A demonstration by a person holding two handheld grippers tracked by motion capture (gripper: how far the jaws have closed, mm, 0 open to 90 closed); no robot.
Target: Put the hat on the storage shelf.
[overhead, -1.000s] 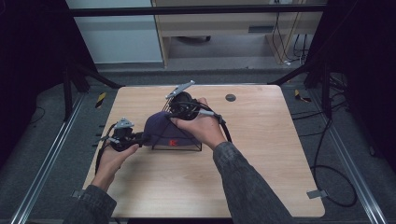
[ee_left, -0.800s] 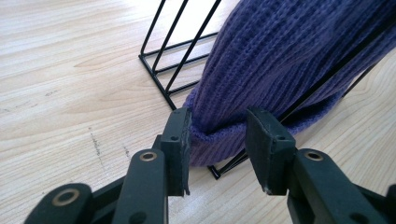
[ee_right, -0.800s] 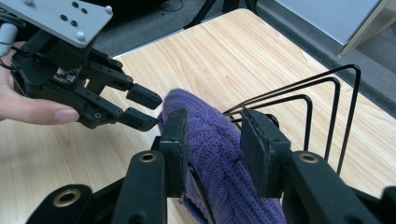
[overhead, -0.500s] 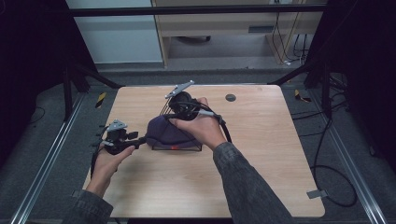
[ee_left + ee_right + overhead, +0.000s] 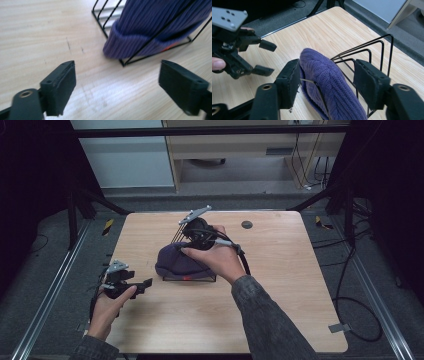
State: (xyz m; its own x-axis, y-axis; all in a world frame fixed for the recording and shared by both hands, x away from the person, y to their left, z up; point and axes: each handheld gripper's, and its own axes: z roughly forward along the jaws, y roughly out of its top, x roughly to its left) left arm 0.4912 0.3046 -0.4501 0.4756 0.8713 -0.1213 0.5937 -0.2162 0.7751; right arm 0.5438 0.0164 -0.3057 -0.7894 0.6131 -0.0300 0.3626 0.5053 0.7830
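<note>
A purple knit beanie (image 5: 177,260) lies draped in a black wire rack (image 5: 200,279) at the table's middle. My right gripper (image 5: 187,242) hovers over its far end. In the right gripper view its jaws (image 5: 328,75) straddle the beanie (image 5: 329,95) and the rack wires (image 5: 372,47). They have just been opening, and the right pad stands off the knit. My left gripper (image 5: 146,284) sits low at the table's left, apart from the beanie. Its jaws (image 5: 117,80) have just been opening, with bare wood between them. The beanie's cuff (image 5: 150,27) lies ahead of them.
The wooden table (image 5: 290,290) has a small dark round disc (image 5: 247,224) near its far edge. Metal rails run along both sides on the floor, with cables (image 5: 360,320) at the right. A cabinet stands beyond the table.
My left gripper let go of the beanie's cuff and drew back to the left, its jaws spreading. The right gripper's jaws widened over the beanie while that hand stayed put.
</note>
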